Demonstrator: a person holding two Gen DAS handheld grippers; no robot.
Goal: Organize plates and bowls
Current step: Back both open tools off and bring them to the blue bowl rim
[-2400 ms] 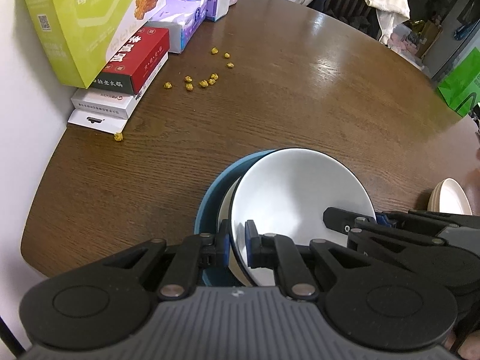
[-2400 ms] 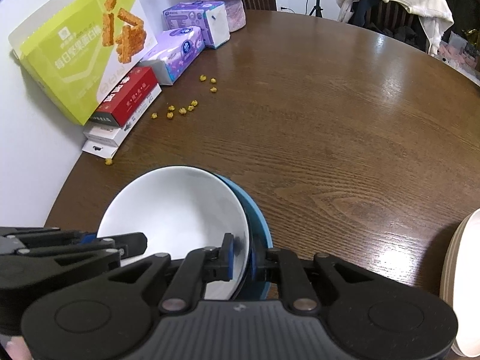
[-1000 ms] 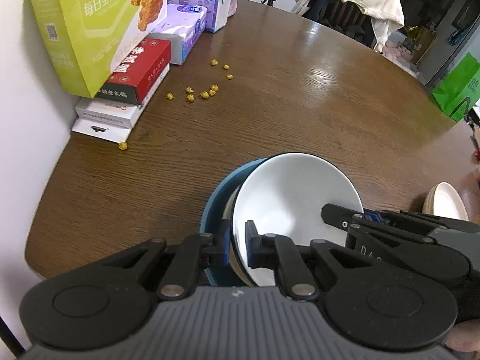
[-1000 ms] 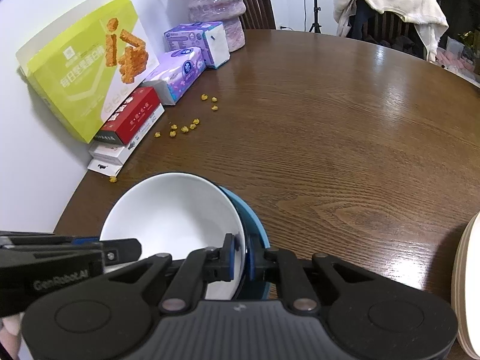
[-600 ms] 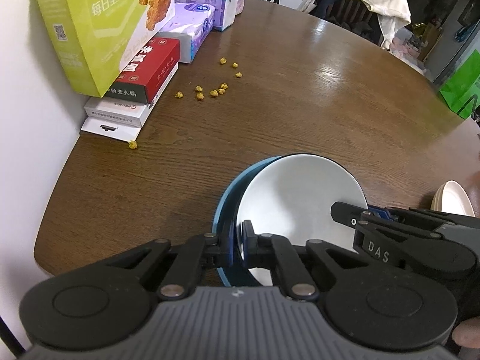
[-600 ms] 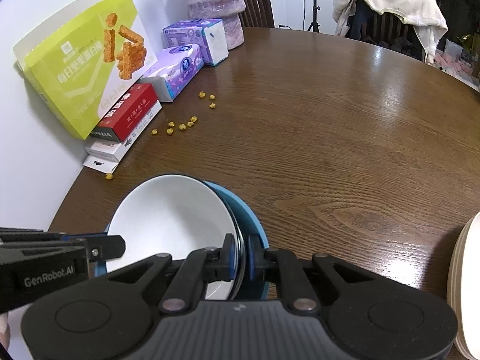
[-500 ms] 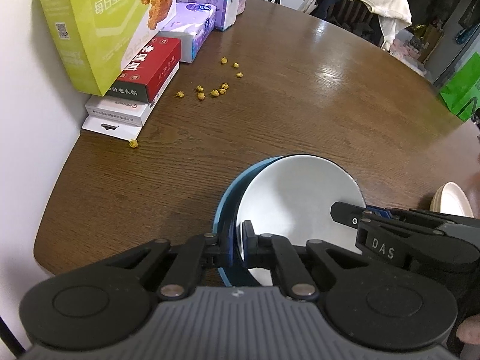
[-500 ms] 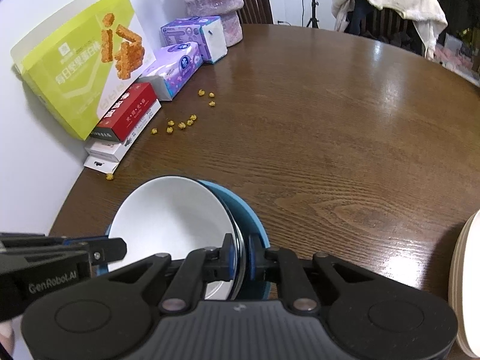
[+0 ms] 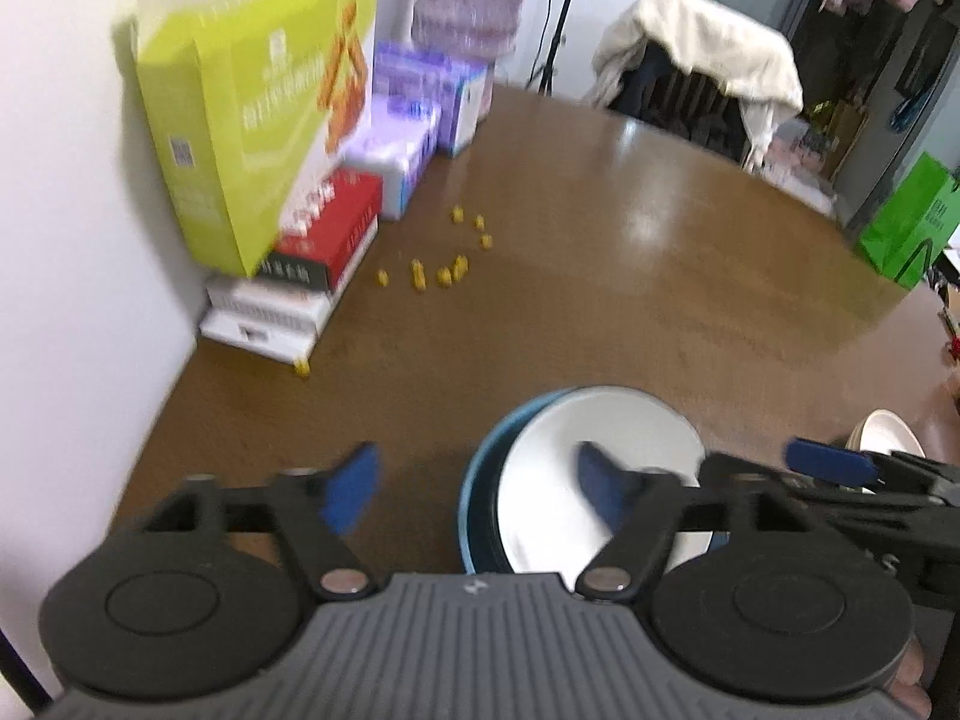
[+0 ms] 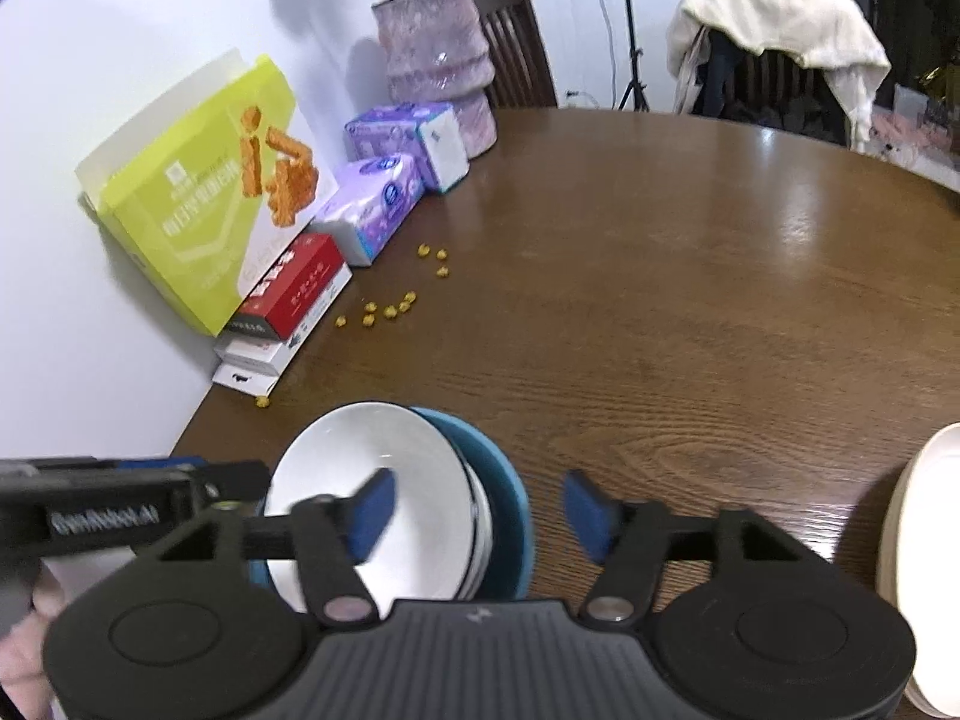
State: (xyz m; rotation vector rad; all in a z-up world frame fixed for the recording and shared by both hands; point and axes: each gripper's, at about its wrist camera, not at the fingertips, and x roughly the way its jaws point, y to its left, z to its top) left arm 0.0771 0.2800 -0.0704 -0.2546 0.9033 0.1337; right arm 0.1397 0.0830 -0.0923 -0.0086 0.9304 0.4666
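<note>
At lower centre of both wrist views, the white bowl [image 9: 600, 450] is sitting nested in the blue bowl [image 9: 480, 498] on the worktop [image 9: 600, 300], w/ the left gripper [image 9: 474, 489] and right gripper [image 10: 477, 507] both hanging above it, jaws spread wide and pinching nothing. Both sets of jaws have just been opening, letting go of the white bowl's rim they were clamping a sec ago, so that bowl is probably stacked and done. A cream plate stack [image 10: 918, 570] is waiting at lower right, likely next.
</note>
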